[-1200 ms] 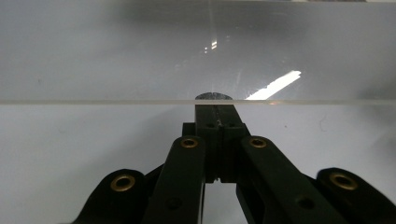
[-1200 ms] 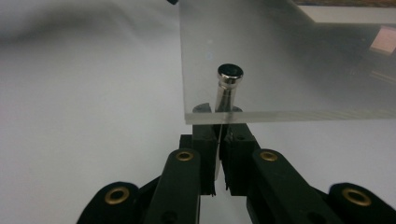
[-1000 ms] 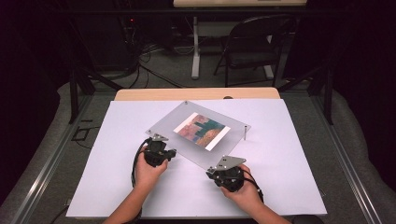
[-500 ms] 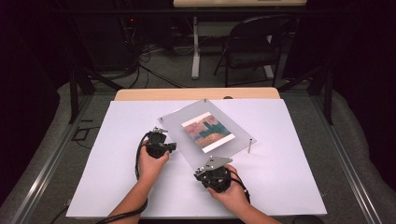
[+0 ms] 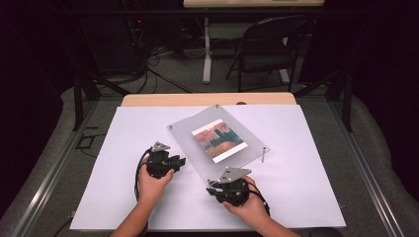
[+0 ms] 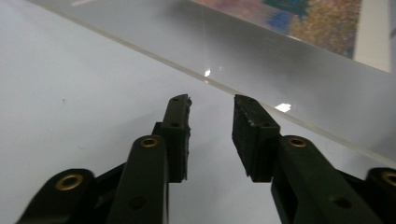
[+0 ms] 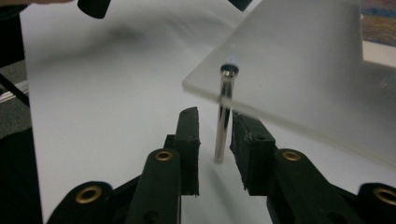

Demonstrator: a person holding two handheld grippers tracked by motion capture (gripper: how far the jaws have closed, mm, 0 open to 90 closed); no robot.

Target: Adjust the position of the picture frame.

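A clear acrylic panel (image 5: 190, 129) with a coloured picture (image 5: 219, 140) in its middle stands on short metal legs on the white table (image 5: 301, 192). My left gripper (image 5: 181, 161) is at the panel's left edge. Its jaws have just been opening and now stand open with nothing between them (image 6: 212, 100), the panel's edge (image 6: 261, 100) just ahead. My right gripper (image 5: 211, 188) is at the panel's near corner. Its jaws have also just been opening and are open (image 7: 215, 116), with the corner's metal leg (image 7: 225, 112) upright between them, close to the right pad.
Another metal leg (image 5: 263, 154) holds up the panel's right corner. A wooden table edge (image 5: 207, 99) runs along the far side. A black chair (image 5: 269, 47) and floor cables (image 5: 163, 74) lie beyond the table.
The panel has turned and shifted on the table. My right hand has moved left to the panel's near corner. Both pairs of jaws now stand apart.
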